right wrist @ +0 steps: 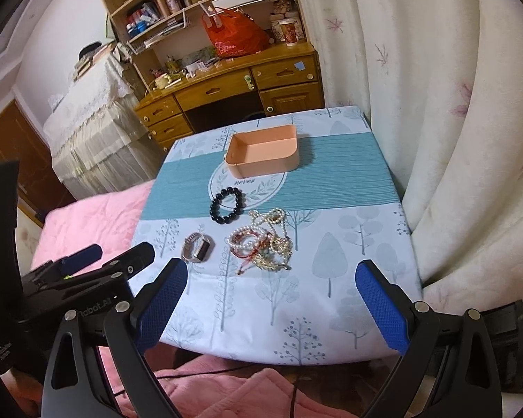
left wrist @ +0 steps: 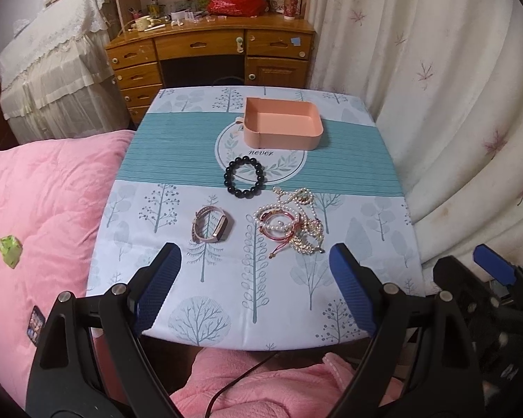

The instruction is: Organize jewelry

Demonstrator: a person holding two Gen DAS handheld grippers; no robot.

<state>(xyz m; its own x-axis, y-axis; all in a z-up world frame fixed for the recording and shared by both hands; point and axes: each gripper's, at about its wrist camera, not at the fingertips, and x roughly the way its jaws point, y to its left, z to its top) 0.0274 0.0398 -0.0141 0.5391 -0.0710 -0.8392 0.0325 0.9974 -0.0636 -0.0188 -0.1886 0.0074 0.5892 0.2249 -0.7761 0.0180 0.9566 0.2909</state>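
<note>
Jaws gape wide on both; left gripper hangs empty nearest the watch at eleven o'clock, band running across; right gripper faces the tangled bracelets at twelve; pink tray waits beyond.

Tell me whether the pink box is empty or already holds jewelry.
Empty: the pink box shows only its bare floor; the black bead bracelet lies outside it on the tablecloth.

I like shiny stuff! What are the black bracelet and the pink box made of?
The black bracelet looks like polished stone or glass beads: round, glossy, with small highlights. It could be plastic. The pink box looks like matte moulded plastic: smooth thin walls, rounded corners, even colour, no shine.
</note>
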